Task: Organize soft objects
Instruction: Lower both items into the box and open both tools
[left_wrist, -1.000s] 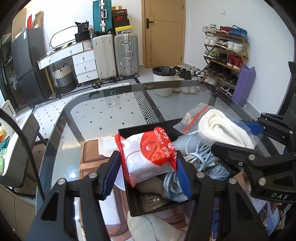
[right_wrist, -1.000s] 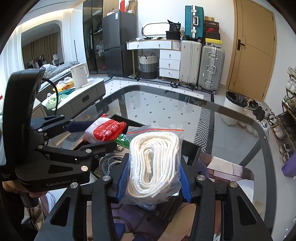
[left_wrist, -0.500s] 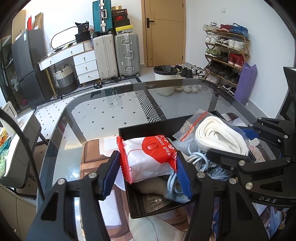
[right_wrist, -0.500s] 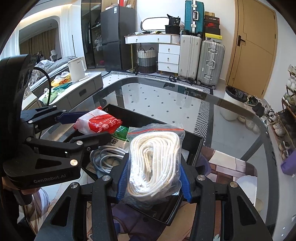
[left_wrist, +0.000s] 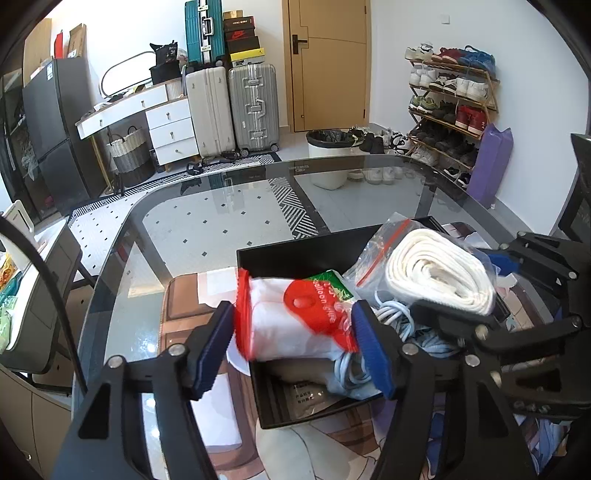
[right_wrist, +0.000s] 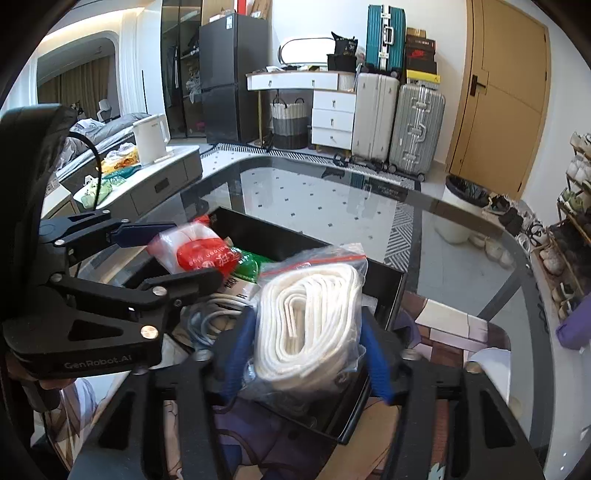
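Gripping a red-and-white packet (left_wrist: 295, 325) between its blue-padded fingers, the left gripper (left_wrist: 293, 341) fills the lower centre of the left wrist view; the packet looks slightly blurred and sits over the near left corner of a black box (left_wrist: 291, 254). Beneath it in the box lie a coil of pale blue cable (left_wrist: 402, 321) and a flat clear pouch (left_wrist: 306, 395).

At lower centre of the right wrist view, the right gripper (right_wrist: 308, 354) has its fingers closed on a zip bag of white rope (right_wrist: 310, 317), held over the near right part of the box (right_wrist: 258, 229). In that view the packet (right_wrist: 195, 251) shows at centre left, with a green packet (right_wrist: 247, 267) just beside it.

The box rests on a printed mat (left_wrist: 184, 306) on the glass worktop (left_wrist: 221, 206). Beyond, towards the top of the left wrist view, stand suitcases (left_wrist: 251, 107), a white bin (left_wrist: 328, 158), a door (left_wrist: 328, 62) and a shoe rack (left_wrist: 450, 103).
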